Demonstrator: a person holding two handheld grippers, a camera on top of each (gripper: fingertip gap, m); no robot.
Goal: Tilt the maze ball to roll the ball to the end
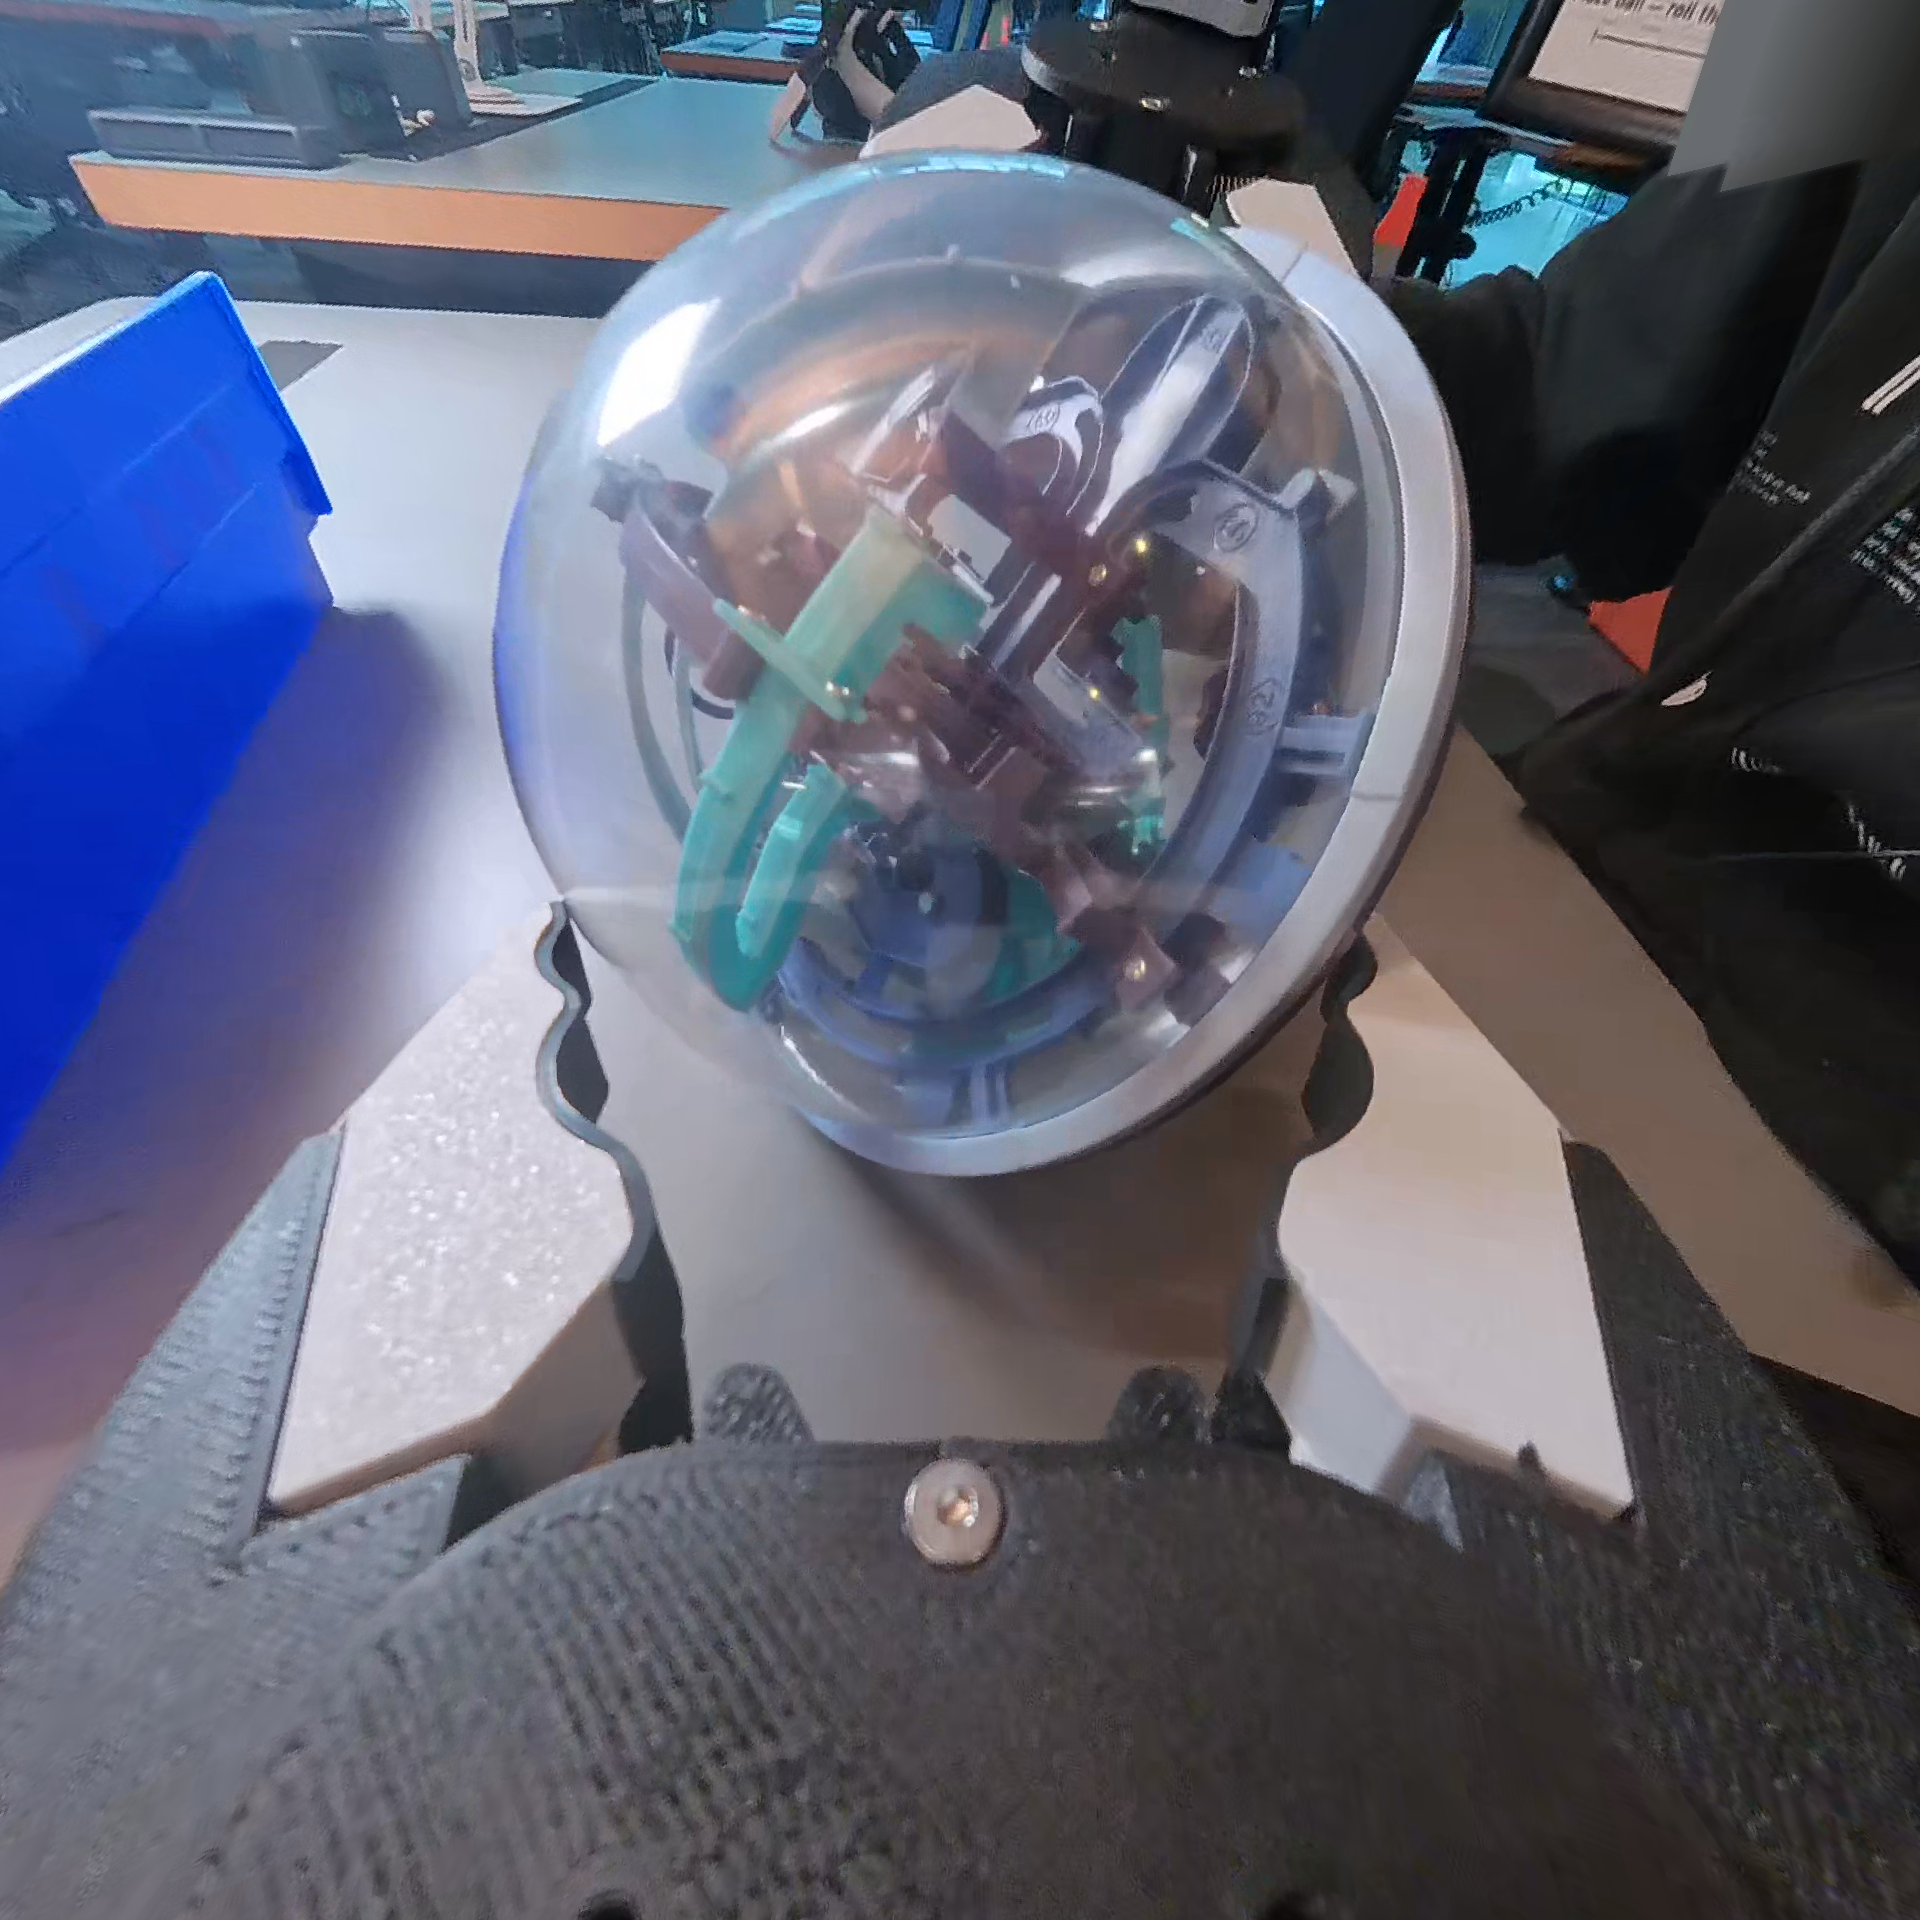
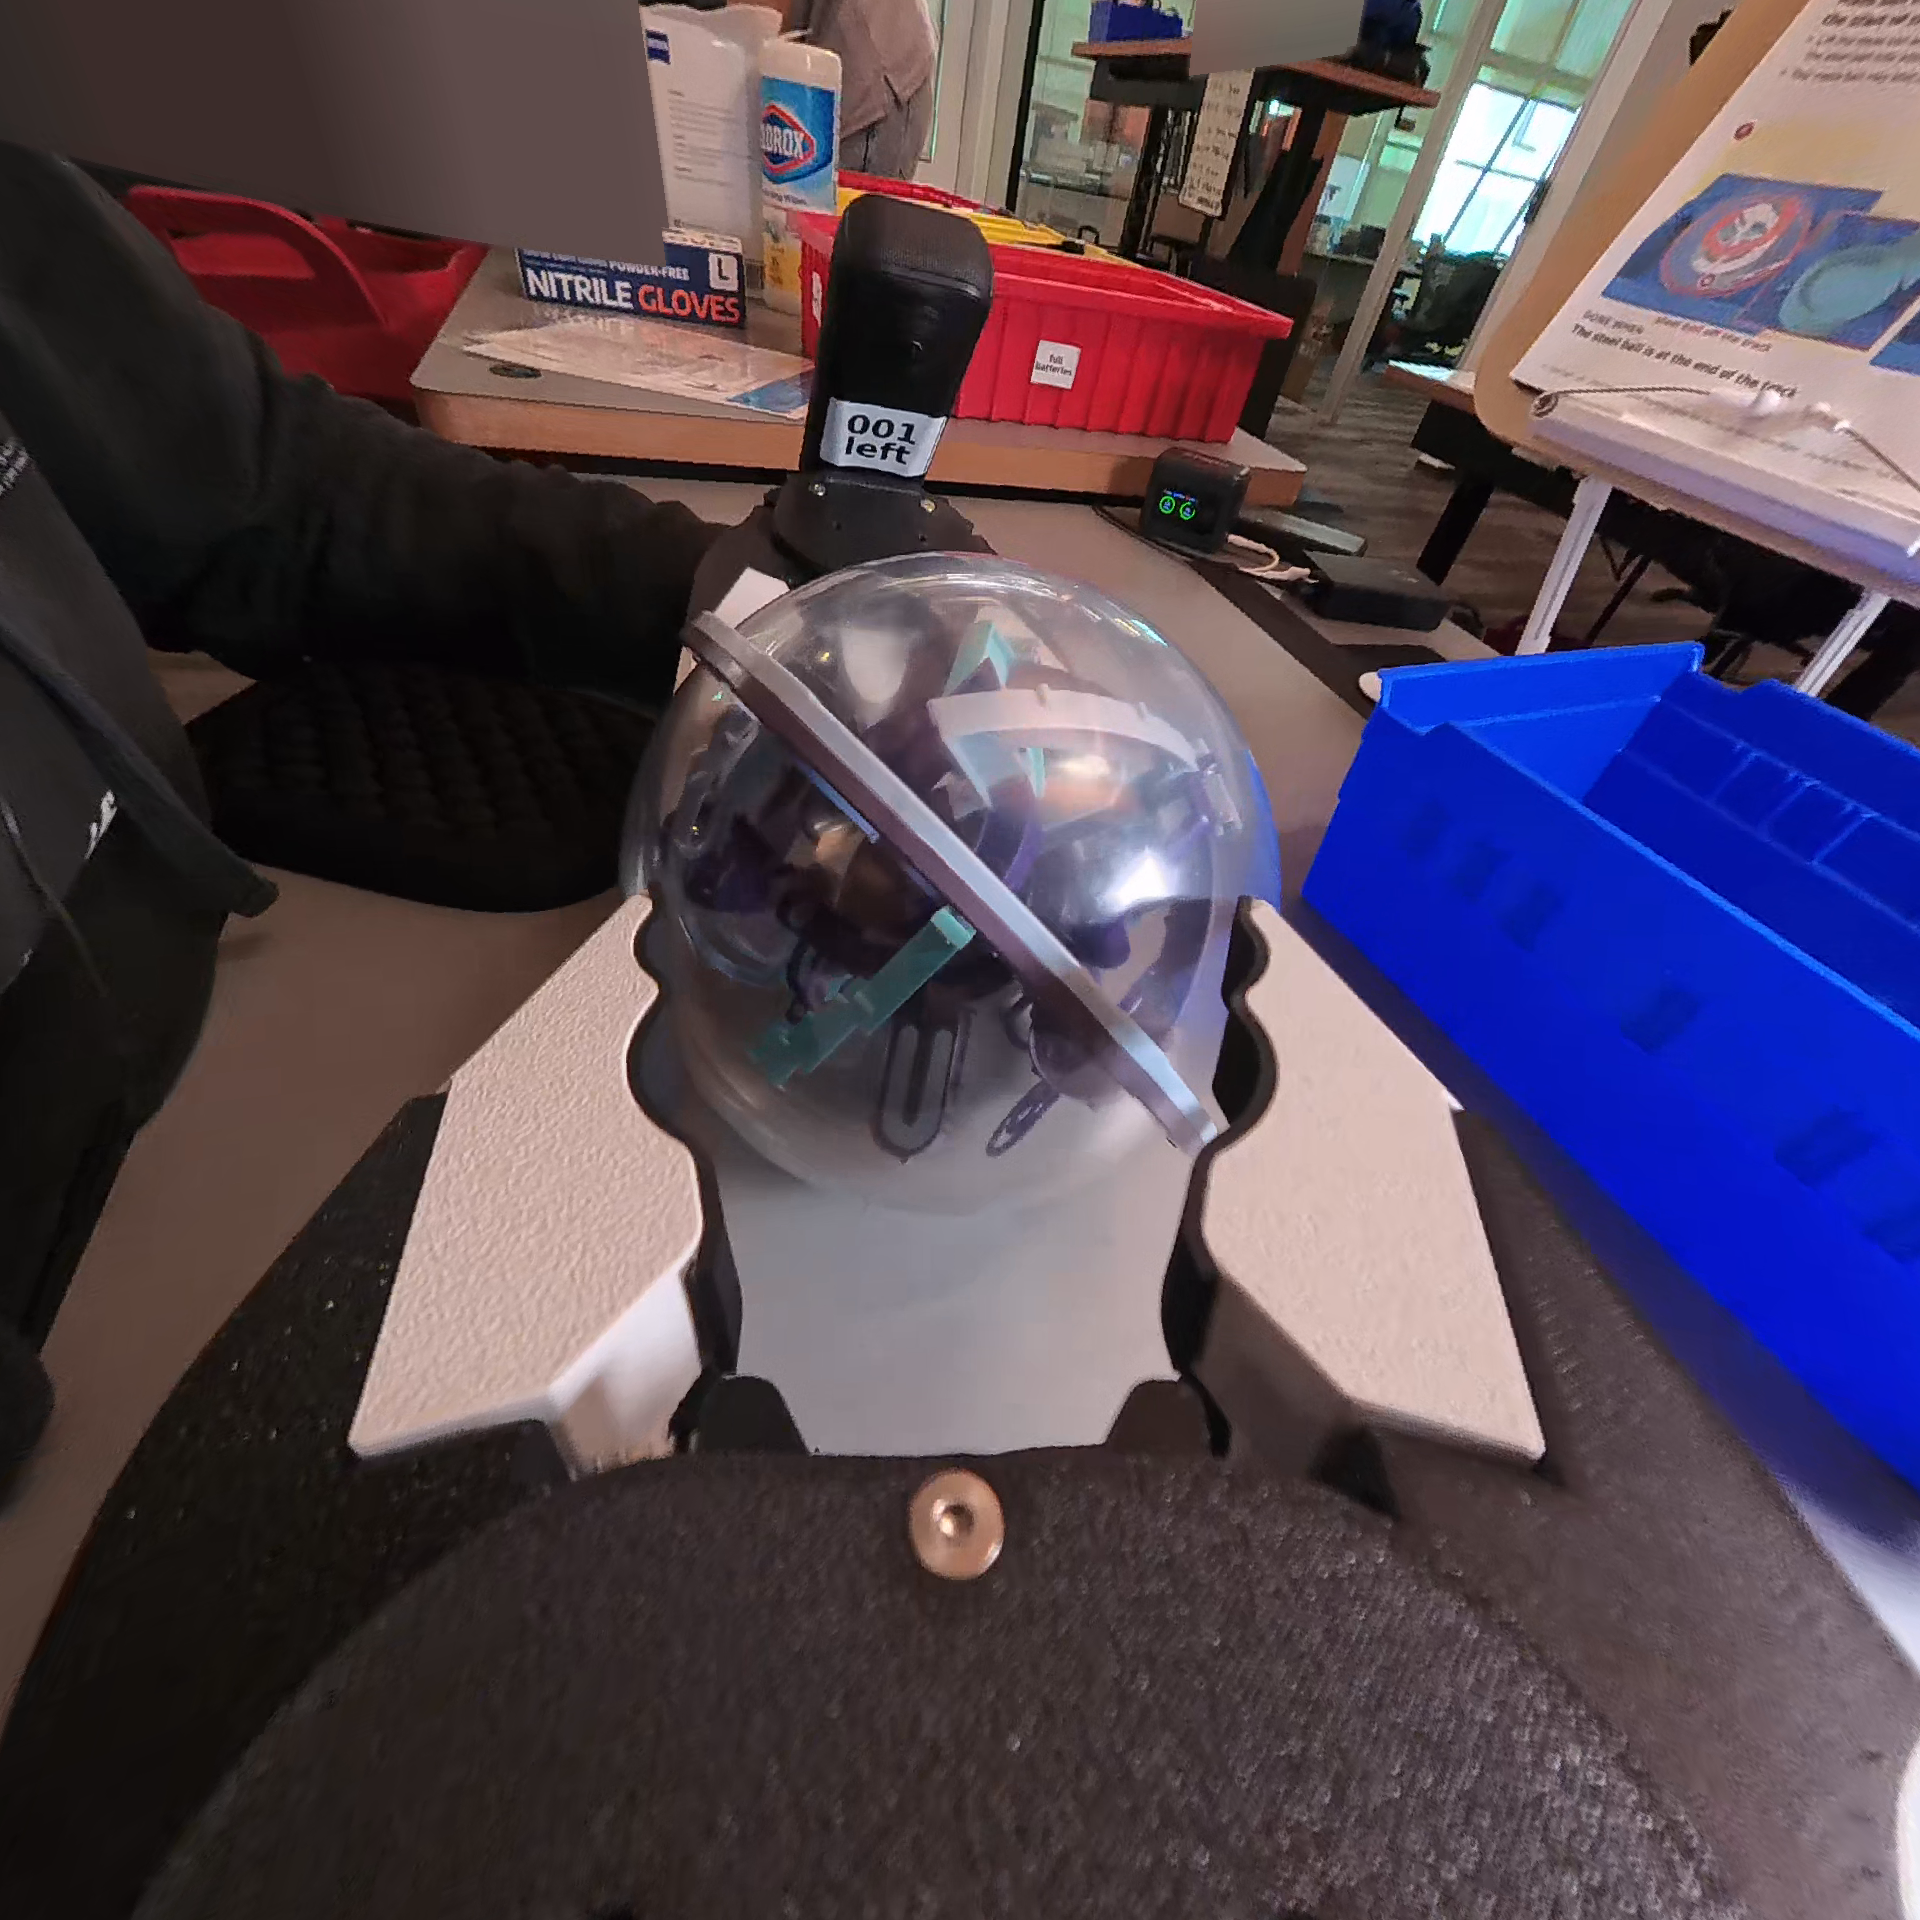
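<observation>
The maze ball (image 1: pixel 977 665) is a clear sphere with a grey equator ring and green, purple and blue tracks inside. It is held above the grey table (image 1: pixel 416 436) from two opposite sides. My left gripper (image 1: pixel 951 956) is shut on its lower part, fingertips on either side. My right gripper (image 2: pixel 945 925) is shut on the maze ball (image 2: pixel 935 883) from the other side. Each gripper shows behind the ball in the other's view: the right one (image 1: pixel 1143 94), the left one (image 2: pixel 894 364). The ring is tilted. I cannot make out the small steel ball inside.
A blue bin (image 1: pixel 135 623) stands close beside the ball, also in the right wrist view (image 2: pixel 1662 935). A person's black sleeve (image 2: pixel 260 468) reaches in. A red tray (image 2: pixel 1122 332) and an instruction sheet on a stand (image 2: pixel 1714 260) are behind.
</observation>
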